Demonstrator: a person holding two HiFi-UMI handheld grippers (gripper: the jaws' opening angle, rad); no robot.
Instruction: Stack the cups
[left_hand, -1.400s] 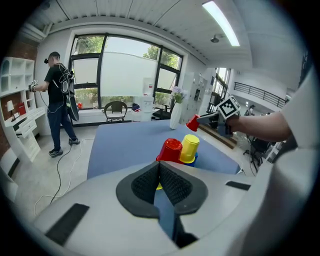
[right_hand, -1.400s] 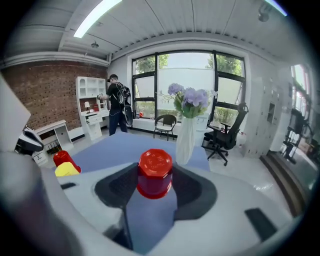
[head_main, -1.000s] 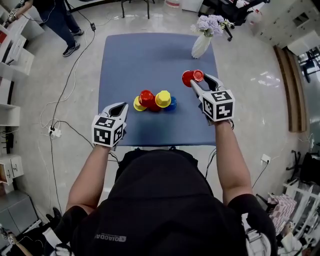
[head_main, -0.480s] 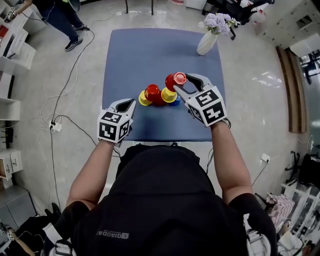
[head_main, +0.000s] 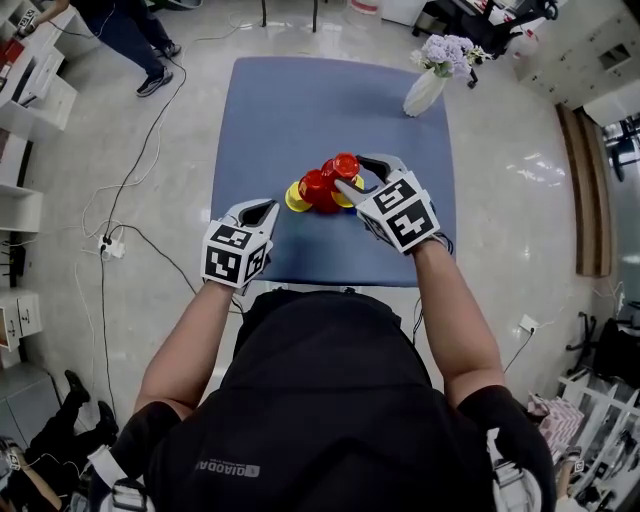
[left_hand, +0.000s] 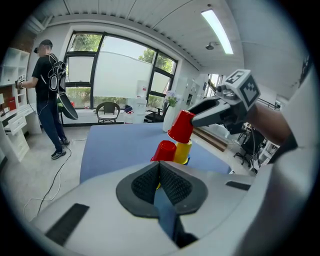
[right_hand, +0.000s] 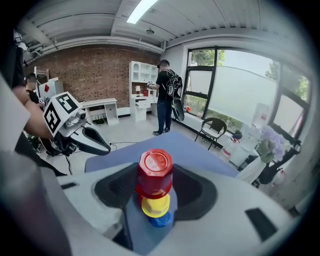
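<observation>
An upside-down red cup (head_main: 345, 164) (right_hand: 155, 172) hangs over the cup cluster, with my right gripper (head_main: 351, 172) (right_hand: 155, 184) shut on its sides. Straight beneath it stands a yellow cup (right_hand: 153, 206) (left_hand: 183, 149) on a blue cup (right_hand: 160, 219). Beside them on the blue table (head_main: 300, 100) are a second red cup (head_main: 314, 188) (left_hand: 164, 150) and another yellow cup (head_main: 294, 198). In the left gripper view the held cup (left_hand: 181, 125) is tilted, just above the yellow one. My left gripper (head_main: 261, 209) (left_hand: 160, 171) stays shut and empty near the table's front edge, left of the cups.
A white vase of lilac flowers (head_main: 428, 85) stands at the table's far right corner. A person (head_main: 128, 22) stands on the floor beyond the far left corner, and cables (head_main: 120, 240) trail along the left side. Shelves line the left wall.
My right gripper has carried the red cup leftward from the right part of the table to above the yellow cup in the cluster. The left gripper has stayed put.
</observation>
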